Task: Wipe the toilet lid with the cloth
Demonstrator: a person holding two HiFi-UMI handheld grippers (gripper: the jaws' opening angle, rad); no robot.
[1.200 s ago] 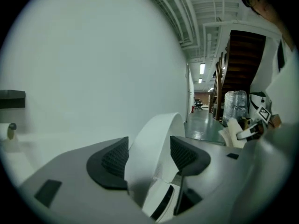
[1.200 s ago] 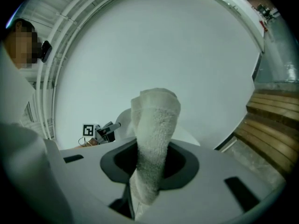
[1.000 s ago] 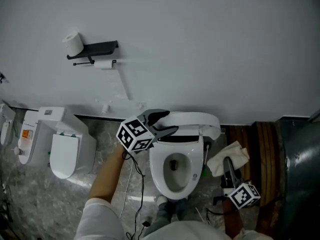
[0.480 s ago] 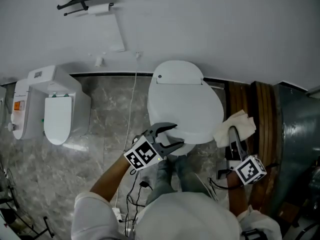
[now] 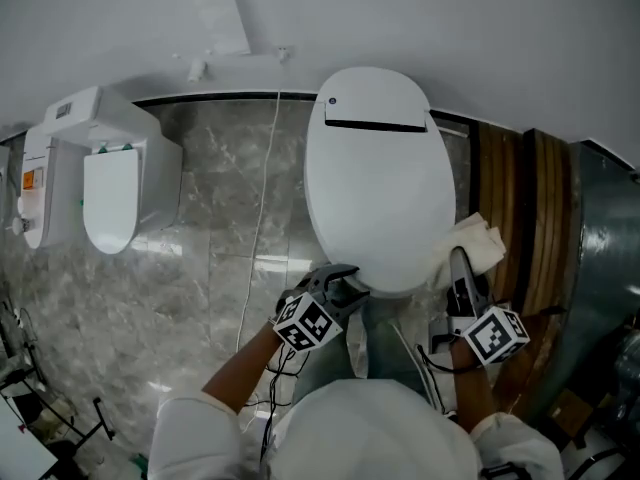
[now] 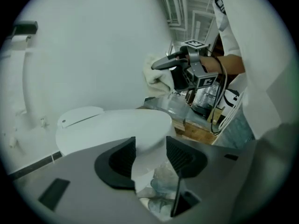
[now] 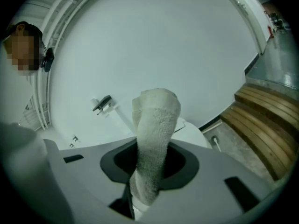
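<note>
The cloth [image 5: 478, 240] is clamped in the right gripper [image 5: 458, 263] at the lower right, just beside the right edge of the closed toilet lid [image 5: 380, 168]. The left gripper [image 5: 343, 278] sits at the lid's front edge, lower centre, its jaws apart and closing, with nothing pinched between them.

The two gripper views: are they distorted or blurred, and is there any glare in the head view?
Left gripper view: strong wide-angle bend, dark corners, toilet lid fairly sharp. Right gripper view: same bend, the wooden slats curve; the cloth is sharp, its weave visible. Head view: even light, a small glare on the stone floor.
</note>
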